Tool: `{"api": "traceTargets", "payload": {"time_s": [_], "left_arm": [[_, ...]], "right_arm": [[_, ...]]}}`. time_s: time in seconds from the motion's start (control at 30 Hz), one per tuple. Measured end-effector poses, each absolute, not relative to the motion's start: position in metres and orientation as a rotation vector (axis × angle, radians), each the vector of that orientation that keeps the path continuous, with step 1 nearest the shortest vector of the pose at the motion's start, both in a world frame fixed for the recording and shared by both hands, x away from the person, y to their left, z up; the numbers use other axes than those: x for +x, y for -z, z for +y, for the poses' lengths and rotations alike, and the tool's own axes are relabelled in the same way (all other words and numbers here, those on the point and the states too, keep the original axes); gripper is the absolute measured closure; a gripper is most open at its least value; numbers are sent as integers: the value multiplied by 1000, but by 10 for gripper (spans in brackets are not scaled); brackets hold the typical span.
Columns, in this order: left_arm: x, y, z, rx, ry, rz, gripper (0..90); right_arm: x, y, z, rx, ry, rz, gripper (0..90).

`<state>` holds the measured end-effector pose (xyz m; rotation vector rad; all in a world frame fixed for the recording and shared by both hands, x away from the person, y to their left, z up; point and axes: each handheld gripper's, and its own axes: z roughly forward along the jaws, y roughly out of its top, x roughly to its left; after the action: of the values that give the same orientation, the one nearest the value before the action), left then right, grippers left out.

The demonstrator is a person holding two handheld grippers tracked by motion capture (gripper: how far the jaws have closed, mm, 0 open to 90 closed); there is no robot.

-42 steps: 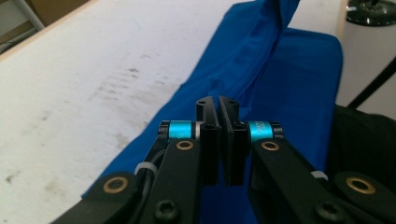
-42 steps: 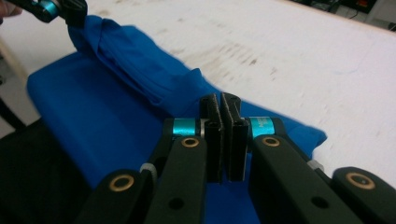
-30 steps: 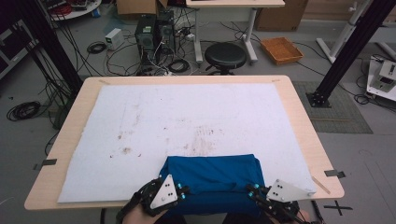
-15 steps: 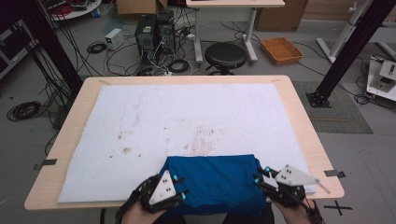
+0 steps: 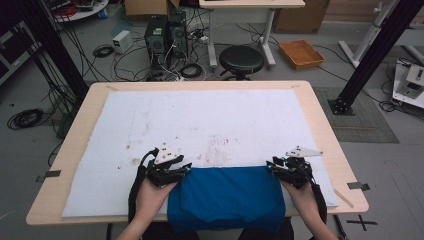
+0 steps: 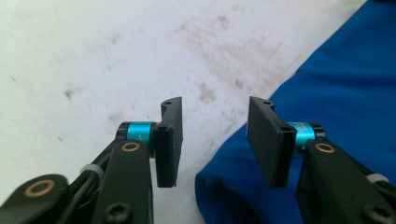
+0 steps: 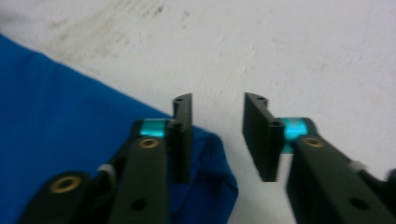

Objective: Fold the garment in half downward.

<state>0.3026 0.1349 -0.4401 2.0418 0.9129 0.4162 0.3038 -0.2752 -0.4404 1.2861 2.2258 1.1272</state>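
A wooden counter (image 5: 320,125) is seen from above, covered almost wholly by a white sheet (image 5: 210,120). The sheet is marked by brownish stains, most densely near its middle and toward the near left. On the floor beyond the counter, from left to right, coiled cables (image 5: 25,118), a small white box (image 5: 122,41), two dark computer towers (image 5: 164,36), a round black stool (image 5: 241,59) and an orange tray (image 5: 301,53) are noted. A black post (image 5: 372,55) is set on a base at the right, beside a grey floor mat (image 5: 367,120).

At the near left, the left tool (image 5: 186,169) is held in a person's hand (image 5: 150,197), at the far left corner of a blue cloth (image 5: 225,197). In the left gripper view, its jaws are spread apart with nothing between them; the stained sheet (image 6: 116,56) is seen beyond the left jaw and the cloth (image 6: 336,102) beyond and beneath the right jaw.

The blue cloth is laid at the near middle of the counter, folded into a roughly rectangular shape, with its near edge hanging over the counter's front. Its surface is fairly smooth, with slight creases.

At the near right, the right tool (image 5: 270,166) is held at the cloth's far right corner. In the right gripper view, its jaws are likewise spread and empty; a rounded fold of the cloth (image 7: 215,177) is seen under the left jaw, and bare sheet (image 7: 303,56) under the right.
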Motion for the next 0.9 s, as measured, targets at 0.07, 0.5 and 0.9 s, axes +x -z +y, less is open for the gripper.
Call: {"api": "traceTargets", "payload": {"time_s": [0.07, 0.5, 0.9], "left_arm": [[301, 444, 136, 2055, -415, 920, 616], [295, 441, 144, 2033, -395, 936, 532], [299, 446, 142, 2049, -312, 910, 822]], "right_arm": [[303, 442, -275, 1264, -1104, 2236, 774], [298, 441, -282, 1341, -1171, 2212, 532], [303, 444, -281, 1278, -1191, 2269, 846]]}}
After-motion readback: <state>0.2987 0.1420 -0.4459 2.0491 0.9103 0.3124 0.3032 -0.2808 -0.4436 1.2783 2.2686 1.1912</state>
